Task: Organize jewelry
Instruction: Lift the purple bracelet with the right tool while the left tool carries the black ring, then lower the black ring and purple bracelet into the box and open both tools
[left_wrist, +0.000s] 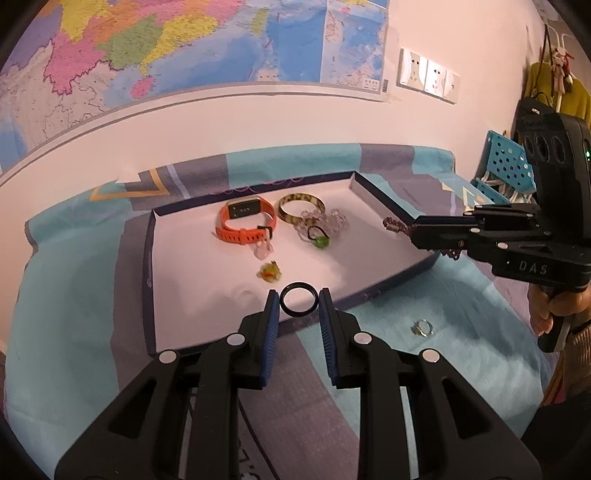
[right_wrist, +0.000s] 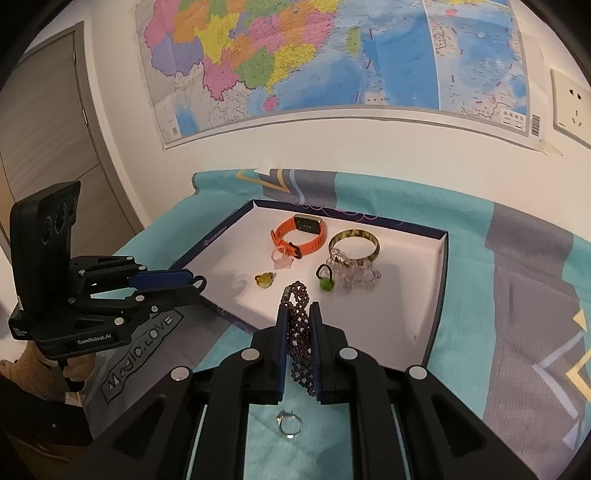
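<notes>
So from the left wrist view, the left gripper (left_wrist: 298, 301) is clamped on a black ring (left_wrist: 298, 300), pinched between its blue pads right over the near edge of the shallow box (left_wrist: 147, 258), which has a white inside and a dark blue rim. Inside the box there's an orange watch (left_wrist: 245, 221), a patterned bangle (left_wrist: 301, 208) just beside it, a clear bead bracelet (left_wrist: 332, 221) touching the bangle, a little green charm on a black loop (left_wrist: 319, 238), a pale pink piece (left_wrist: 264, 251) by the watch strap and a yellowish charm (left_wrist: 270, 274) nearer the front. Off to the right the right gripper (left_wrist: 415, 230) comes in over the box's corner with a dark bead bracelet (left_wrist: 395, 226) sticking out of its tip. A silver ring (left_wrist: 422, 327) lies on the teal and grey cloth (left_wrist: 74, 295) outside the box, and there's a big map (left_wrist: 184, 44) on the wall behind. Flipping to the right wrist view, the right gripper (right_wrist: 299, 314) is squeezed together on the dark bead bracelet (right_wrist: 298, 332), which runs along between the pads and pokes out past the tips over the box's (right_wrist: 439, 266) near side. The silver ring (right_wrist: 290, 424) is on the cloth right below. At left, the left gripper (right_wrist: 197, 282) holds the black ring (right_wrist: 201, 282) near the box's front corner, with a hand (right_wrist: 77, 369) on its handle.
</notes>
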